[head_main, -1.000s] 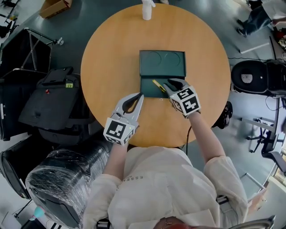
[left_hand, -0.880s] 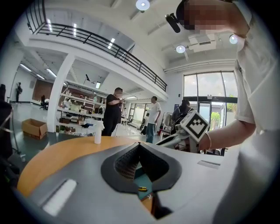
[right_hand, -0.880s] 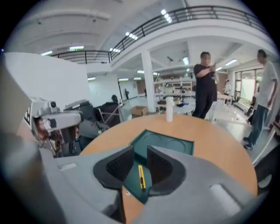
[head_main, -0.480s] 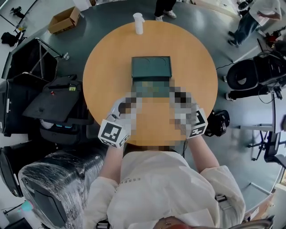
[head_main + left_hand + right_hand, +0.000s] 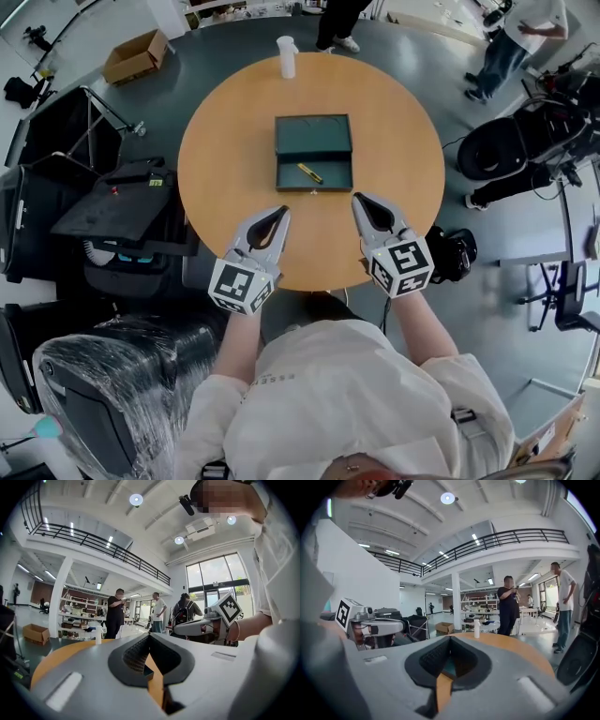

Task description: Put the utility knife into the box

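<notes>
Lying in the box (image 5: 334,177), utility knife (image 5: 309,173), small and indistinct; left tool (image 5: 283,211) and right tool (image 5: 358,198) clenched, empty.

The person holds both arms out in front of the body, elbows bent, in pale sleeves (image 5: 441,375). The left hand-held gripper (image 5: 281,212) points forward and leans slightly to the right. In the left gripper view its jaws are closed tip to tip with nothing between them. The right hand-held gripper (image 5: 357,198) points forward and leans slightly to the left, so the two noses angle toward each other but stay well apart. Its jaws are likewise closed and empty in the right gripper view. Each marker cube (image 5: 242,286) sits at the rear, just ahead of the bare forearms (image 5: 419,323).
</notes>
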{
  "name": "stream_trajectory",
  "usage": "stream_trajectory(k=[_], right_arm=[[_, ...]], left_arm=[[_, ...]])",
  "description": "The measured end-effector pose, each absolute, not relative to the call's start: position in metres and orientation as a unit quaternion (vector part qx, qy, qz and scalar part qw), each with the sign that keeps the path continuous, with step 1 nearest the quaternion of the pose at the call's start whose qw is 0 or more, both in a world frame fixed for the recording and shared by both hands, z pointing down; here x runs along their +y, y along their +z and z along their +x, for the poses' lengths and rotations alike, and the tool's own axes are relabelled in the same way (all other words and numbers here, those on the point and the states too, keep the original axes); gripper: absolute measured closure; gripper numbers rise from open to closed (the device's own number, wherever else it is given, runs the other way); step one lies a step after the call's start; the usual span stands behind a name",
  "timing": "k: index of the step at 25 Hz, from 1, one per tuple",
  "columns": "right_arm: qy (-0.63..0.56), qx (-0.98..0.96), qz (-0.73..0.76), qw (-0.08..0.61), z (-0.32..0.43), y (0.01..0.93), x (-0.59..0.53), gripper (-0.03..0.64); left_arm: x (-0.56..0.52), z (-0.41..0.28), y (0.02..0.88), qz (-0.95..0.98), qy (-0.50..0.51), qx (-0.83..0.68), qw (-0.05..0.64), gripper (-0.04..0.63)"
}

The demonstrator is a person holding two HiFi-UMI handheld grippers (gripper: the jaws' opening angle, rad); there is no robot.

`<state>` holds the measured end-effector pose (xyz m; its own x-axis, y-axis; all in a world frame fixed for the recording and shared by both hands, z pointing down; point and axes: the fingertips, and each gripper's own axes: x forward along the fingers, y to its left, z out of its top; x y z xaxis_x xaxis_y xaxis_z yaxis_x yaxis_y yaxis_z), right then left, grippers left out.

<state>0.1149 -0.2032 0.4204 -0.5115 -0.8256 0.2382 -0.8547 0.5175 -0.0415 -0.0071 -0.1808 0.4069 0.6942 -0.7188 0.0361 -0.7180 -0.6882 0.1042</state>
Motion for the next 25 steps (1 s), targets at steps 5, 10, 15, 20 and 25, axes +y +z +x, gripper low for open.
stream_trajectory(k=[5,10,15,20,25], right_arm=[[0.083,-0.860,0.494,0.098,0.101,0.428,-0.142,0.624],[0.078,-0.864,0.488,0.099,0.083,0.426,-0.080,0.624],[0.076,-0.867,0.485,0.091,0.071,0.424,-0.028,0.624],[0.093,-0.860,0.493,0.093,0.077,0.428,0.003,0.624],[0.101,-0.858,0.493,0.104,0.086,0.436,0.018,0.624]], left_arm=[[-0.122,-0.032,0.405,0.918,-0.004,-0.392,0.056,0.586],[-0.065,-0.053,0.414,0.918,-0.002,-0.393,0.062,0.586],[-0.019,-0.059,0.423,0.921,-0.004,-0.383,0.073,0.586],[0.012,-0.051,0.423,0.927,-0.002,-0.367,0.081,0.586],[0.029,-0.040,0.417,0.925,-0.010,-0.372,0.081,0.586]])
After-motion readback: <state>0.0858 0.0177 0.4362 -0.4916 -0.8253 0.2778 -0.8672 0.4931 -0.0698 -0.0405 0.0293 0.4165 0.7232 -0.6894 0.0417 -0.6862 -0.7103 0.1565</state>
